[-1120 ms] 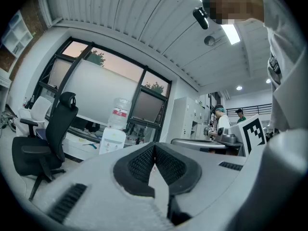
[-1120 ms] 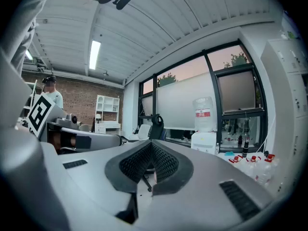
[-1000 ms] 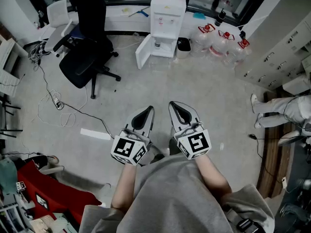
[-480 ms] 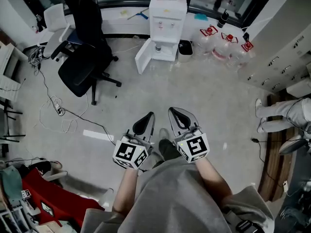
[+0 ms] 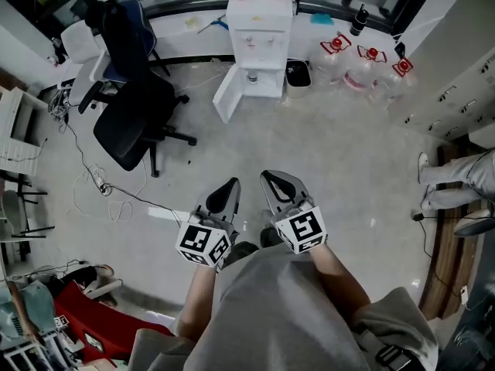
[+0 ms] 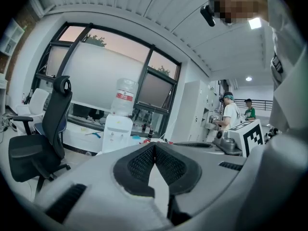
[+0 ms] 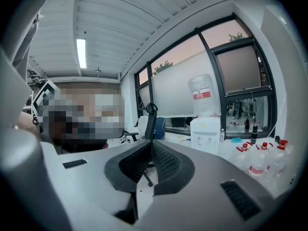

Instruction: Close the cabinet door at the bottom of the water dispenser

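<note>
The white water dispenser [image 5: 259, 33] stands against the far wall, a large bottle on top. Its bottom cabinet door [image 5: 225, 97] hangs open, swung out to the left. Both grippers are held side by side low in the head view, well short of the dispenser and pointing toward it. My left gripper [image 5: 231, 183] is shut with nothing in it, and so is my right gripper [image 5: 266, 175]. The left gripper view shows the dispenser [image 6: 117, 131] far beyond the shut left gripper [image 6: 154, 145]. The right gripper view shows the dispenser [image 7: 206, 134] beyond the shut right gripper [image 7: 150, 142].
A black office chair [image 5: 131, 110] stands left of the dispenser, with cables [image 5: 93, 180] trailing on the floor. A black bin [image 5: 297, 73] and several water bottles [image 5: 367, 62] sit to its right. White lockers [image 5: 456, 76] line the right side, where a person's legs [image 5: 456, 184] show.
The whole floor scene has slid down the head view and the dispenser looks nearer. Both grippers have travelled forward together, still shut and empty.
</note>
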Demonstrator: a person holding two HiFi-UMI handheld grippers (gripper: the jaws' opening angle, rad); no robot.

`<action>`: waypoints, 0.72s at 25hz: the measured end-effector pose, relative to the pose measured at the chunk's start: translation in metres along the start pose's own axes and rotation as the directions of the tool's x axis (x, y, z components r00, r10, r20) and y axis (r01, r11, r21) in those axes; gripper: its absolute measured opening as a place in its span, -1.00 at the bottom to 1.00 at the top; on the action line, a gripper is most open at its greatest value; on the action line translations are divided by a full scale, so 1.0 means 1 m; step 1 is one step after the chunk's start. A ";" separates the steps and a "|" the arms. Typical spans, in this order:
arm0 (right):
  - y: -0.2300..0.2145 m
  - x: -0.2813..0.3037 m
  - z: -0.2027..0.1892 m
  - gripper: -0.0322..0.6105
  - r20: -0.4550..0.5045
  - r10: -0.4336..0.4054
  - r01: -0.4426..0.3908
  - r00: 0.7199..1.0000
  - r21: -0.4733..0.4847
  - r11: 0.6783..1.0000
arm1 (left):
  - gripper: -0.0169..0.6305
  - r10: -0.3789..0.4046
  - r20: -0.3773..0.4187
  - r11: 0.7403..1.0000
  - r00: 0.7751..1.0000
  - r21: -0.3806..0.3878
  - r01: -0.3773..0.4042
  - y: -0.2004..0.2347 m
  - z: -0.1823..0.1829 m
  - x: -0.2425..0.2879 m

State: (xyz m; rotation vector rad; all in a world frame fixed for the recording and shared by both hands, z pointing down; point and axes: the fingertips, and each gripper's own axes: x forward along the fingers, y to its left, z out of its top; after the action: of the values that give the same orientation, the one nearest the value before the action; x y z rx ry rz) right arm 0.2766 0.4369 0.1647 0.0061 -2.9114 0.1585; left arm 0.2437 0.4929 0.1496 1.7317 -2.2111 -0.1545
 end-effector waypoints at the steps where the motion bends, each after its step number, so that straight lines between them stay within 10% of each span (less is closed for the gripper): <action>1: -0.007 0.004 0.001 -0.87 0.005 0.001 -0.001 1.000 0.012 1.000 | -0.92 0.005 -0.009 1.000 1.000 0.001 -0.005 0.002 0.000 0.007; 18: -0.059 0.124 -0.020 -0.87 -0.059 0.005 0.003 0.998 0.138 0.990 | -0.92 -0.007 -0.143 1.000 0.990 0.001 0.008 0.113 -0.017 0.081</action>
State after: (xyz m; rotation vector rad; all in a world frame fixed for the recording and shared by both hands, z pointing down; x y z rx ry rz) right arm 0.1609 0.3815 0.2177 0.0229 -2.8356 0.3540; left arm 0.1278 0.4460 0.2125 1.6961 -2.1024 -0.0289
